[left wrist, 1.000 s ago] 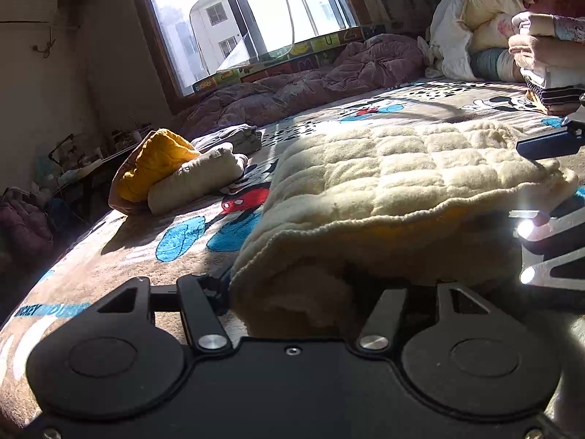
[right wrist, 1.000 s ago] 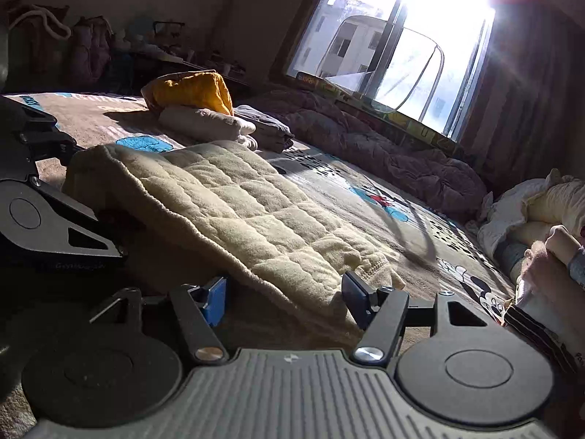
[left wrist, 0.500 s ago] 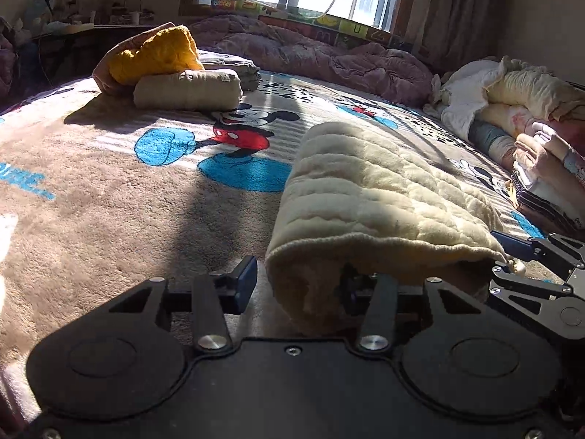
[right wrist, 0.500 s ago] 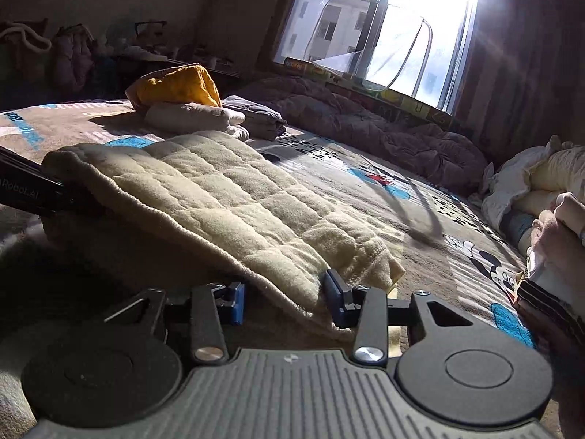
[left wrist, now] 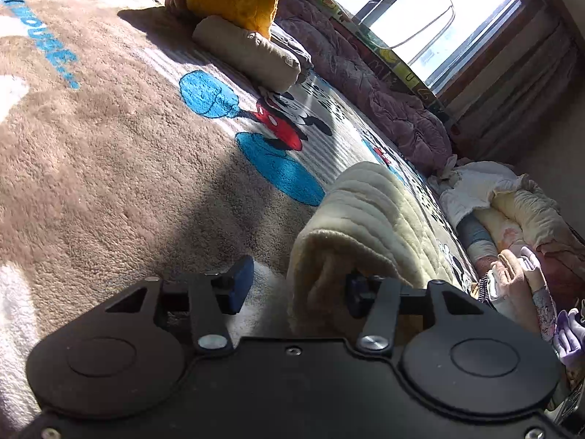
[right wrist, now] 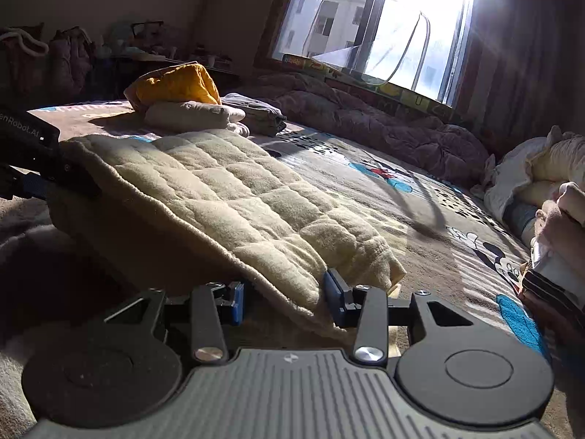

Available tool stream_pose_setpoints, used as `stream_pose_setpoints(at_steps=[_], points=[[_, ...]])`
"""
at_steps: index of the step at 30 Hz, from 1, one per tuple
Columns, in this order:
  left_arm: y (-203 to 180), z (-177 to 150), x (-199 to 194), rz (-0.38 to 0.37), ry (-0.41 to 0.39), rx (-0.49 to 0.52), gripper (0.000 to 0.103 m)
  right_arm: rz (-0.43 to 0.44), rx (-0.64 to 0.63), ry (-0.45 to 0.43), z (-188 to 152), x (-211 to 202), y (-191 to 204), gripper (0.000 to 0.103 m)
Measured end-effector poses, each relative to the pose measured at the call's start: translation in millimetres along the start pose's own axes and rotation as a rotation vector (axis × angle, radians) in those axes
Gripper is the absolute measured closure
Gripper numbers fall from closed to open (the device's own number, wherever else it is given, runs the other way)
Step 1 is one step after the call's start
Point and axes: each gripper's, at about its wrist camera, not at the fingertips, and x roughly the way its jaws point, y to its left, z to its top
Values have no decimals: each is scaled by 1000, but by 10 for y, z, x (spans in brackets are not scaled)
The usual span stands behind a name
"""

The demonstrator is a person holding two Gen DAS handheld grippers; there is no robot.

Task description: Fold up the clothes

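Note:
A cream quilted garment lies folded on the bed. In the left wrist view its rolled end sits between the fingers of my left gripper. The right finger is tucked into the fold, and the left finger's blue pad stands clear of the cloth, so the gripper is open. In the right wrist view the same cream garment stretches away from my right gripper. That gripper is open, with the garment's near hem lying between its fingers. The left gripper shows at the garment's far left end.
A brown cartoon-print blanket covers the bed. A yellow bundle and a beige roll lie at the far side. A purple quilt runs under the window. Piled clothes sit at the right edge.
My left gripper has swung round from the garment's long side to its rolled end and tilted. Both grippers' fingers have narrowed around the cloth. The right gripper has barely moved.

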Motion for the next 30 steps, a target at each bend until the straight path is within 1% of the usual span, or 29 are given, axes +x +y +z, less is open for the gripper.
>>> stream_pose_setpoints(at_steps=[2,3,4,6,8,9,10,11,13,16,17,18,19,21,22,23,25,26,28,30], points=[[228,21,42,-30,32,-161,67,13,9,7,-8,17,-8,60],[333,34,62,-43,49,-238,71,17,10,9,-11,24,-5,60],[370,59,74,-47,69,-281,72,14,2,10,-13,29,14,60],[389,55,84,-47,72,-300,75,14,1,10,-11,34,26,60],[281,60,37,-41,80,-221,73,18,4,9,-12,26,25,59],[218,71,-21,-37,93,-176,68,19,9,6,-7,10,16,59],[155,85,-81,-32,102,-129,66,23,17,4,-2,-14,-4,58],[83,124,-155,-24,80,-70,61,29,21,2,1,-44,-15,58],[-60,202,-303,-8,36,50,61,47,30,-2,22,-141,-52,58],[-275,319,-526,16,-31,229,62,70,74,-40,50,-253,-133,58],[-347,358,-600,24,-53,289,67,77,89,-53,60,-290,-160,58],[-424,399,-660,32,-74,349,69,85,104,-65,69,-327,-187,58],[-539,450,-604,39,-83,416,69,92,119,-78,78,-364,-213,58],[-725,503,-434,26,-96,569,72,107,149,-104,97,-438,-267,59],[-832,499,-291,21,-90,645,72,109,163,-118,114,-448,-287,58],[-933,495,-146,16,-83,717,76,98,173,-132,143,-404,-290,59],[-1038,483,181,2,-39,797,76,68,195,-140,199,-258,-280,59],[-1060,462,345,8,-20,825,76,57,211,-131,218,-164,-276,59],[-1049,361,676,44,92,858,76,42,229,-102,227,1,-268,58],[-990,249,980,81,189,879,76,39,245,-33,220,193,-270,54]])
